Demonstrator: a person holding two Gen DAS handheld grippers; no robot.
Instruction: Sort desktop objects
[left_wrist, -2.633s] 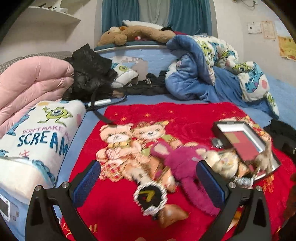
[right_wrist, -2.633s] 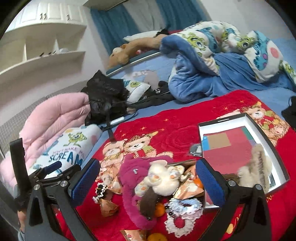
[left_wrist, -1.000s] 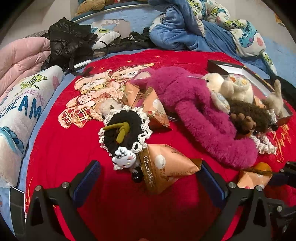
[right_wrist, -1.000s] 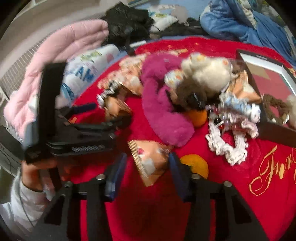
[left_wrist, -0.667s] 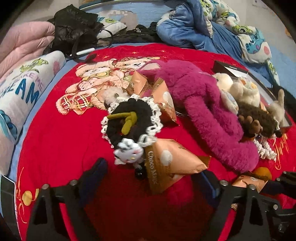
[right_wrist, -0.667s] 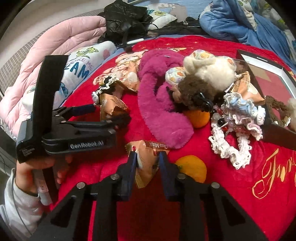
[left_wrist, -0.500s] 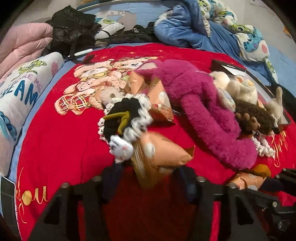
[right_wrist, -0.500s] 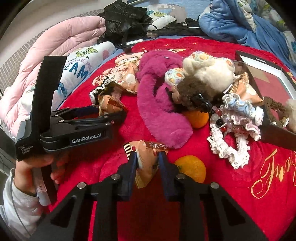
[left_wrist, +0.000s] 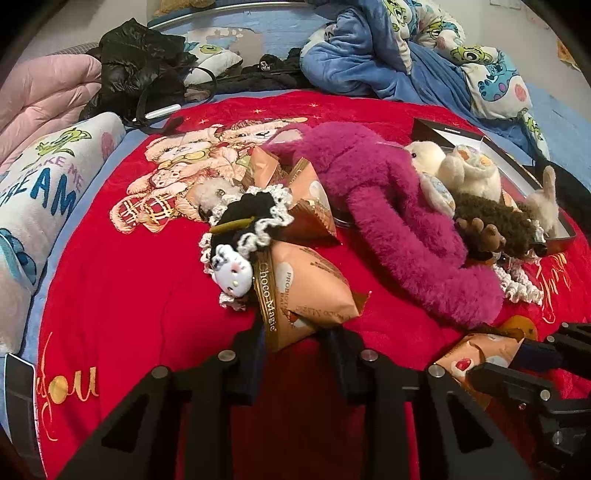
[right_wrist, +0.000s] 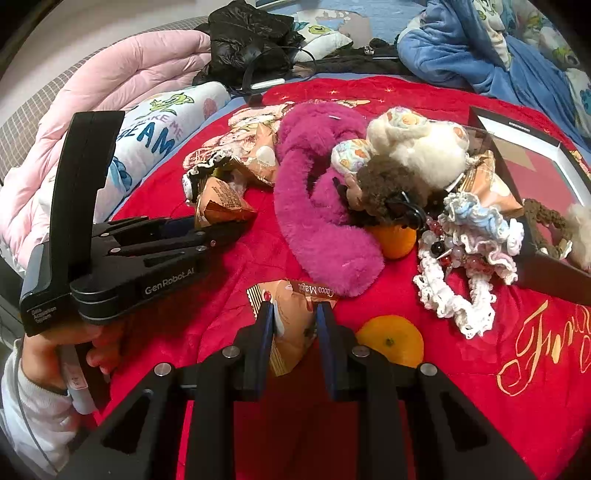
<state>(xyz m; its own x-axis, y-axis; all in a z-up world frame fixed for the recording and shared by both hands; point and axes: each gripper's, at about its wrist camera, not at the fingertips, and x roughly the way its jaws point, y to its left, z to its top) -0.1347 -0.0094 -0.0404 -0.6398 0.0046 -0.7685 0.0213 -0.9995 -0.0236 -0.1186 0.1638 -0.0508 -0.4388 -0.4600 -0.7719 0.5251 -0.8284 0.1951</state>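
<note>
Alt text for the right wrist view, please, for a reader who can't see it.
The right gripper is shut on an orange Choco Magic snack packet on a red blanket, beside an orange. To the left, a hand holds the left gripper on another snack packet; behind lies a magenta plush toy.

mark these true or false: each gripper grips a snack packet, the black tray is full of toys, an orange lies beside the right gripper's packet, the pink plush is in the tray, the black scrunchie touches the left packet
1. Each gripper grips a snack packet: true. The left gripper is closed on one Choco Magic packet, the right gripper on another packet.
2. The black tray is full of toys: false. It is mostly bare.
3. An orange lies beside the right packet: true.
4. The pink plush is in the tray: false. It lies on the red blanket.
5. The black scrunchie touches the left packet: true.
</note>
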